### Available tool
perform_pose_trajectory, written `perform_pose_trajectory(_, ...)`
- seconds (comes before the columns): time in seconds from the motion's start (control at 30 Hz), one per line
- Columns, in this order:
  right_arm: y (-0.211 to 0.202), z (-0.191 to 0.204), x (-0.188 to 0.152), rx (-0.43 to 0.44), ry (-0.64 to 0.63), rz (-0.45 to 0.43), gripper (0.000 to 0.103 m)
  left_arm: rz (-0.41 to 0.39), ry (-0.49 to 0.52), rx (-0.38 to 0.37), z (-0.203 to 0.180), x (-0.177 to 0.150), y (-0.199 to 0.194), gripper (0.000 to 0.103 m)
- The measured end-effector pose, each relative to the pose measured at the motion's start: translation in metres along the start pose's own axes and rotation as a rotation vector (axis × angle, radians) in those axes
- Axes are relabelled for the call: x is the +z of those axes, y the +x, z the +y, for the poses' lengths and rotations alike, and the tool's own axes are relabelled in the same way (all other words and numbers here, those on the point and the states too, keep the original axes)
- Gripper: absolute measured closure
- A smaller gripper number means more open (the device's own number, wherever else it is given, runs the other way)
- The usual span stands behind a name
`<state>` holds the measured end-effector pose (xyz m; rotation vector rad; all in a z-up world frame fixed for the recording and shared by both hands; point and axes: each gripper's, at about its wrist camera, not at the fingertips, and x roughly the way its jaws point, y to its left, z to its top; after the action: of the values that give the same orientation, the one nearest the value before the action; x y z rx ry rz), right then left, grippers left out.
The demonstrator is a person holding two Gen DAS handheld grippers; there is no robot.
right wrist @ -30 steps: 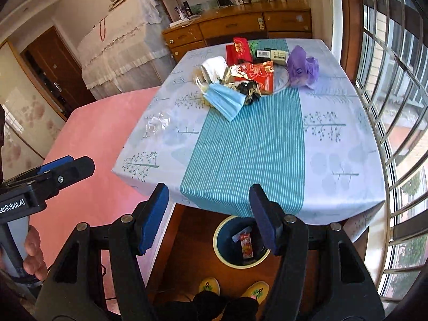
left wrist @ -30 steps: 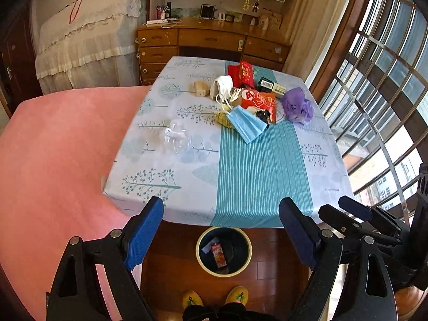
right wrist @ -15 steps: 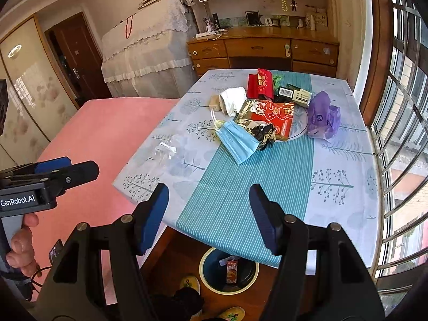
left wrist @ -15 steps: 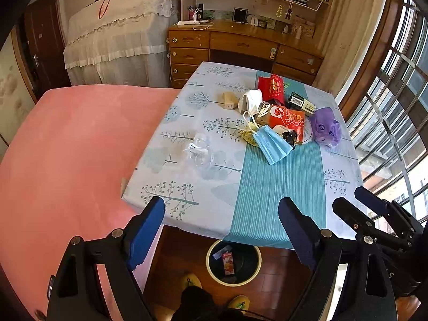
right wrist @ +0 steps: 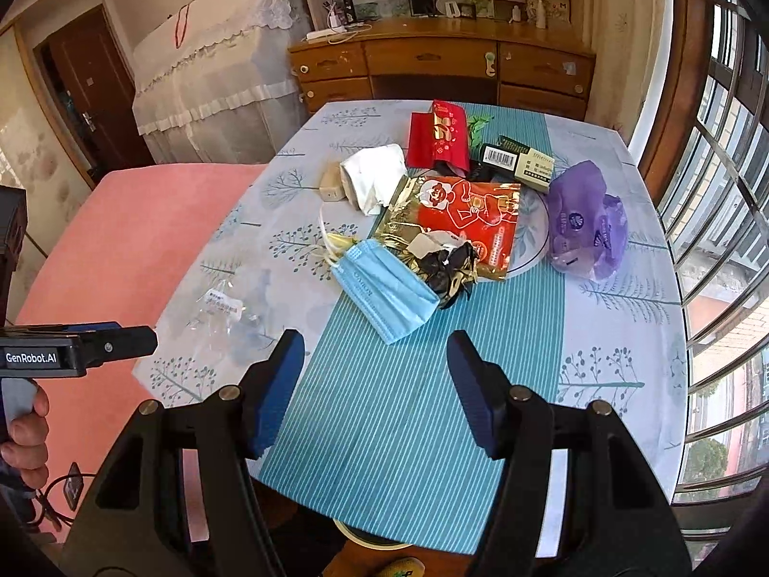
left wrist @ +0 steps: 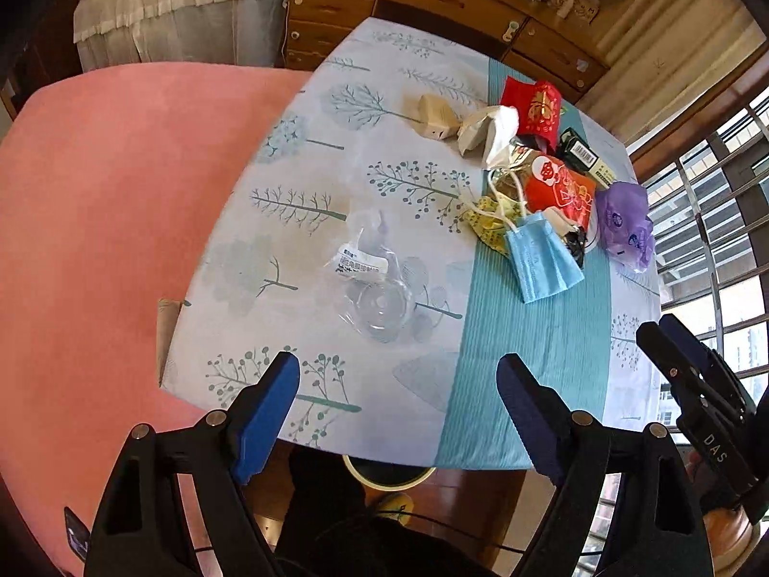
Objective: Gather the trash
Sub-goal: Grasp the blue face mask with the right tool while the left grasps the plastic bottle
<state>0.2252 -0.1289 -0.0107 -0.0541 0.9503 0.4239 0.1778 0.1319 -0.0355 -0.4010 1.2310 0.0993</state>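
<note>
With both sets of fingers spread and empty, the left gripper [left wrist: 398, 384] should drop squarely over the clear plastic wrapper [left wrist: 372, 283] (flimsy, easily pushed) and pinch its crumpled middle, while the right gripper [right wrist: 375, 365] takes the blue mask [right wrist: 384, 288].

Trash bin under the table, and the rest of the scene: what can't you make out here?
- Trash bin: both views, only a rim sliver; the table edge hides its contents.
- Clear plastic wrapper: label print too small, both views.
- Plate: mostly covered by the red snack bag.
</note>
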Motion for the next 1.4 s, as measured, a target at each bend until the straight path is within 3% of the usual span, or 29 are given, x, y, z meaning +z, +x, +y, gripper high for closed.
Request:
perform_pose_trajectory(0.33,0.131,0.022,0.045,-0.108,-0.179,0.131,0.045,0.166,-0.027,-0.030,0.050,0.056,0.093,0.026)
perform_pose_trajectory(0.43,0.157,0.028,0.045,-0.125,-0.229,0.164,0.055,0.206,-0.008,-0.051,0.051,0.064,0.109,0.027)
perform_pose_trajectory(0.5,0.166,0.033,0.041,-0.130,-0.255,0.175,0.072,0.229,0.013,-0.072,0.049,0.067,0.117,0.027)
perform_pose_trajectory(0.57,0.170,0.037,0.037,-0.128,-0.265,0.189,0.080,0.249,0.028,-0.089,0.046,0.071,0.123,0.029)
perform_pose_trajectory(0.7,0.171,0.035,0.033,-0.109,-0.203,0.197,0.085,0.269,0.043,-0.133,0.038,0.079,0.129,0.033)
perform_pose_trajectory(1.03,0.159,0.026,0.031,-0.034,-0.049,0.202,0.091,0.299,-0.015,-0.239,0.034,0.089,0.128,0.033)
perform_pose_trajectory(1.4,0.153,0.028,0.030,0.008,-0.008,0.212,0.092,0.273,-0.168,-0.365,0.048,0.094,0.125,0.033)
